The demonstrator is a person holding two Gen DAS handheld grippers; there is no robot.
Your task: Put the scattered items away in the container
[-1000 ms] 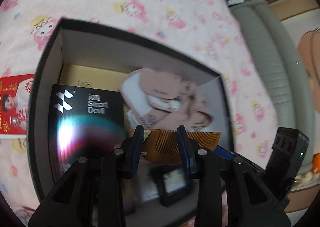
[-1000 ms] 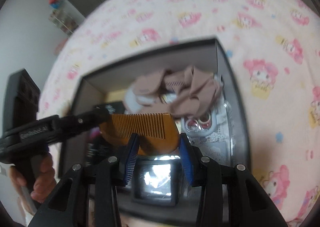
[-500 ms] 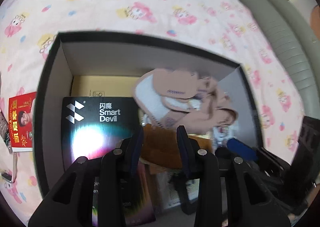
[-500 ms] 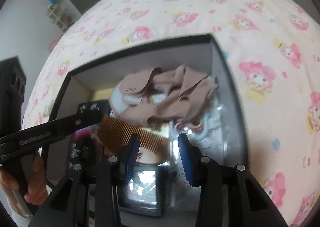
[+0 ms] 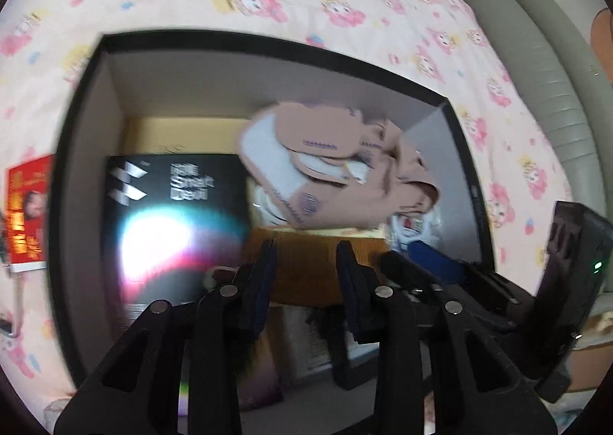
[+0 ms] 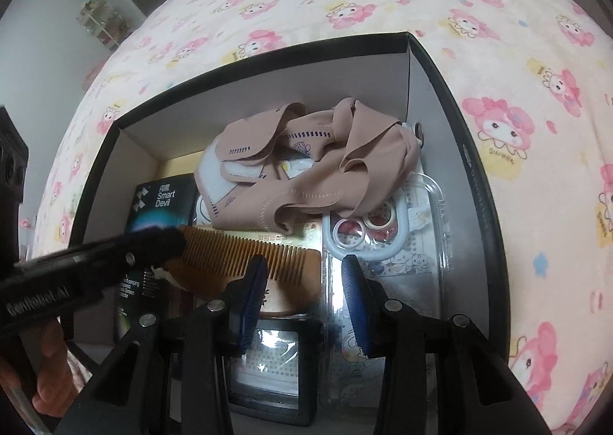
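Observation:
A black open box [image 5: 82, 151] [image 6: 475, 167] sits on the pink cartoon bedsheet. Inside lie a black Smart Devil package [image 5: 172, 213] [image 6: 161, 201], a crumpled tan cloth [image 5: 337, 167] [image 6: 306, 170], a clear phone case [image 6: 398, 236] and a small black-framed item [image 6: 268, 362]. An orange comb [image 5: 306, 266] [image 6: 245, 255] is low inside the box between the jaws of my left gripper [image 5: 304, 262], which looks open around it. My right gripper [image 6: 302, 282] is open and empty just above the comb; it shows at right in the left wrist view [image 5: 433, 266].
A red printed card [image 5: 27, 209] lies on the sheet left of the box. A grey-green cushioned edge [image 5: 536, 63] runs along the bed's right side. Cabinets and a shelf [image 6: 99, 17] stand beyond the bed. A hand [image 6: 49, 370] holds the left gripper's handle.
The comb has gone down into the box, onto the items there. The left gripper's jaws have spread around it. The right gripper has stayed open above the box.

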